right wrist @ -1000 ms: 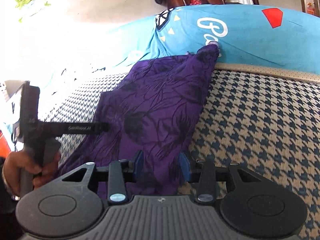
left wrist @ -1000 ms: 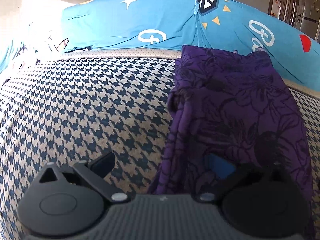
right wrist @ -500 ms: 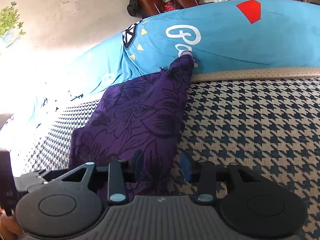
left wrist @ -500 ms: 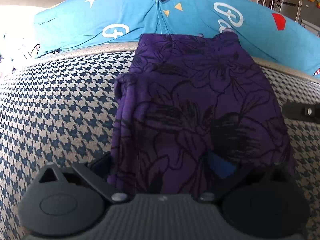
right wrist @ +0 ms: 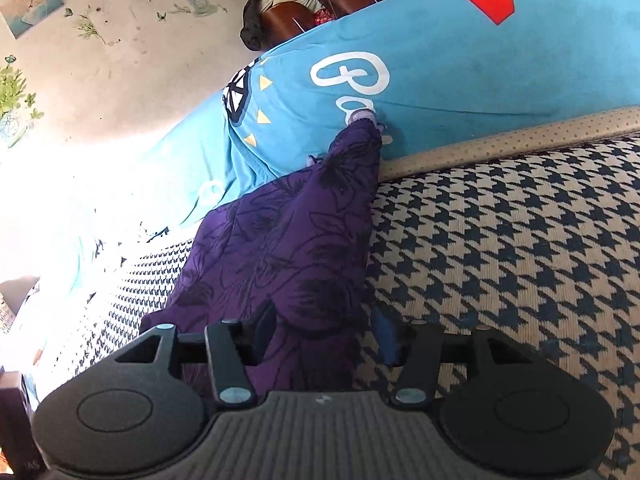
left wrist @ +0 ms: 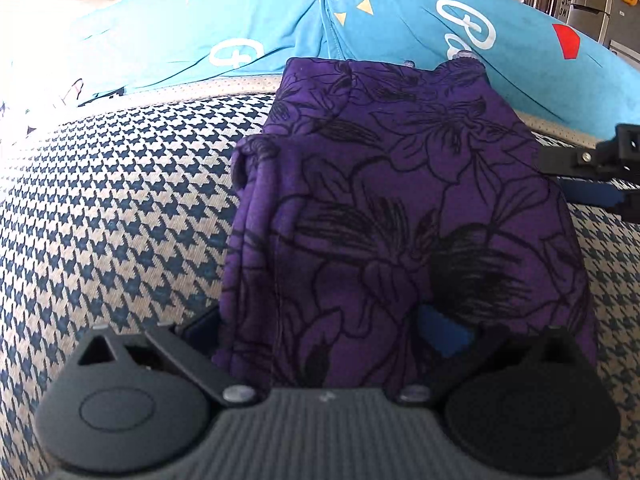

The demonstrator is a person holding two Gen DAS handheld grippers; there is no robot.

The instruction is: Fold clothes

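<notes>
A purple garment with black flower print (left wrist: 400, 208) lies folded on the houndstooth cushion (left wrist: 120, 208), its far end against the blue bedding. My left gripper (left wrist: 320, 332) stands open and wide at the garment's near edge, and the cloth lies between and over its fingers. The right gripper (right wrist: 324, 336) is at the garment's (right wrist: 280, 248) near right corner. Its jaws are opening: the cloth sits between them, and the blue right pad (right wrist: 384, 336) is clear of it. In the left wrist view the right gripper (left wrist: 560, 178) shows at the garment's right edge.
Blue bedding with white lettering and a red patch (left wrist: 400, 16) runs along the back, with a beige dotted trim (right wrist: 500, 140) below it. Behind are a wall with plant decals (right wrist: 120, 40) and brown chairs (right wrist: 320, 4). Houndstooth cushion (right wrist: 520, 260) spreads right of the garment.
The right gripper's jaws have spread apart off the cloth, and it rolled and moved in beside the garment. The garment now lies centred between the left gripper's fingers. The hand left the right wrist view.
</notes>
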